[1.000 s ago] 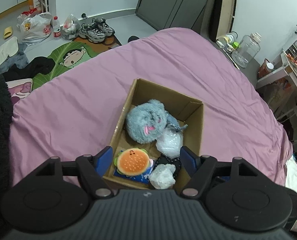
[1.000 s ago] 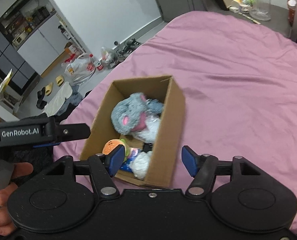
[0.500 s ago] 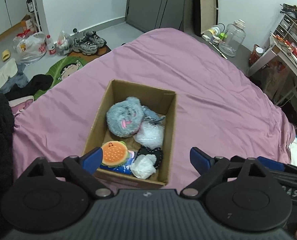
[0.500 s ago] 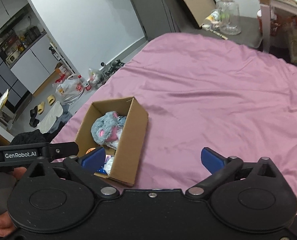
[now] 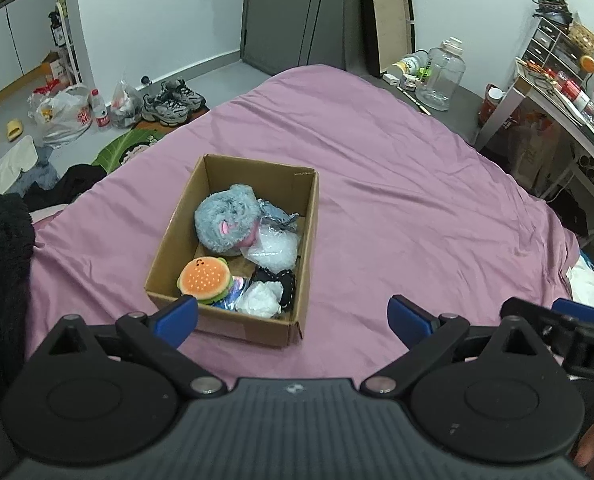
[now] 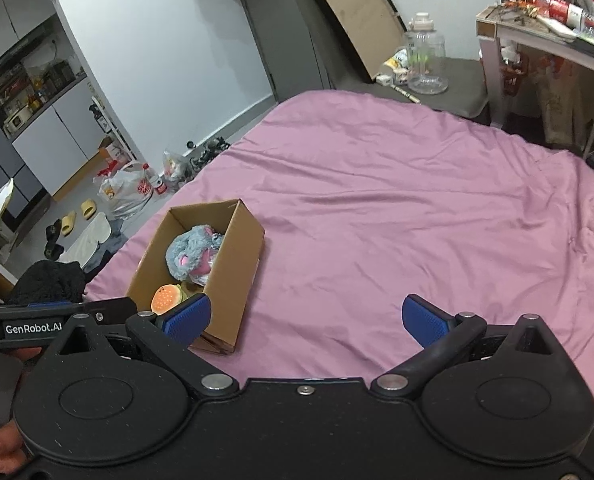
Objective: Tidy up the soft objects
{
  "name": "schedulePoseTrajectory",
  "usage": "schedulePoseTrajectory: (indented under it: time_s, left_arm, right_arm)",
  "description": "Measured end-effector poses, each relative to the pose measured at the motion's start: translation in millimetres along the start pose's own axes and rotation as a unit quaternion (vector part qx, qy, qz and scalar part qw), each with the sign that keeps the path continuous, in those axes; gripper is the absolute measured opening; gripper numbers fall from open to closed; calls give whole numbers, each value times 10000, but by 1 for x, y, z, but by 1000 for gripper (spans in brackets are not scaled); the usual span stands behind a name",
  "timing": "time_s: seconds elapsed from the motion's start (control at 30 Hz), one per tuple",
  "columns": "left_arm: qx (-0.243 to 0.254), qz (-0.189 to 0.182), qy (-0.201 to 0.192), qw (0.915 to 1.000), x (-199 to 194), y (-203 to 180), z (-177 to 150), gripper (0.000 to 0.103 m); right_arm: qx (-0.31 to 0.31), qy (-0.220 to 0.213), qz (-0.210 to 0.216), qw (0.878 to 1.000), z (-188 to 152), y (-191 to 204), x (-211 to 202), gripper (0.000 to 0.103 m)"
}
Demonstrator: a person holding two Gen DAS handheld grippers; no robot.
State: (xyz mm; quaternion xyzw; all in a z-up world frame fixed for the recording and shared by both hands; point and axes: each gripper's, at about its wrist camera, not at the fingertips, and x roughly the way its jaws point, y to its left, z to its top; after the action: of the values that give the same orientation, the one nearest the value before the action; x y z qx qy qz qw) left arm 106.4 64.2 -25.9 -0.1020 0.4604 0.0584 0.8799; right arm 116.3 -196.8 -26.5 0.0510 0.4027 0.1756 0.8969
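An open cardboard box (image 5: 309,240) (image 6: 237,264) stands on the purple bed (image 5: 397,200). It holds a grey plush (image 5: 227,222) (image 6: 187,254), a burger plush (image 5: 205,278) (image 6: 167,298), a clear plastic bag (image 5: 275,246), a white crumpled wad (image 5: 259,300) and a black soft piece (image 5: 284,282). My left gripper (image 5: 293,316) hangs just in front of the box, its jaws opening with nothing between them. My right gripper (image 6: 305,319) stands wide open and empty over the bare sheet to the right of the box.
Off the bed's left side the floor holds shoes (image 5: 173,102), plastic bags (image 5: 63,114), yellow slippers (image 6: 77,216) and clothes. A large clear jar (image 5: 441,74) and a cluttered desk (image 5: 569,96) are at the far right. A black fuzzy garment (image 5: 1,260) lies at the left edge.
Both grippers have pulled back and up from the box, which now looks smaller and farther. Both sets of jaws have spread wider. The box and its contents have stayed put.
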Motion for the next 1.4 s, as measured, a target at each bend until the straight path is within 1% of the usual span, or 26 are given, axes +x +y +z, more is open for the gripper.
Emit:
schedulePoseTrajectory:
  time_s: [0.33,0.9,1.17,1.4]
  left_arm:
    - [172,-131,-303,9993,-35,-4,-17,101]
    - [380,-185,-600,9973,-78,-4,-40,101]
    - [419,-176,-768,9960,-97,-8,-48,101]
    - [424,-154,-828,9955,-107,-8,-56,101]
  right_arm:
    - [-76,-372,-13,9993,-13,12,-39,103]
    - [-270,-566,-193,9978,-31,22,-79,103]
    - [-353,-651,-180,9971,-36,25,-93,103]
    - [-413,-684,-166,9967,-41,26,-101,103]
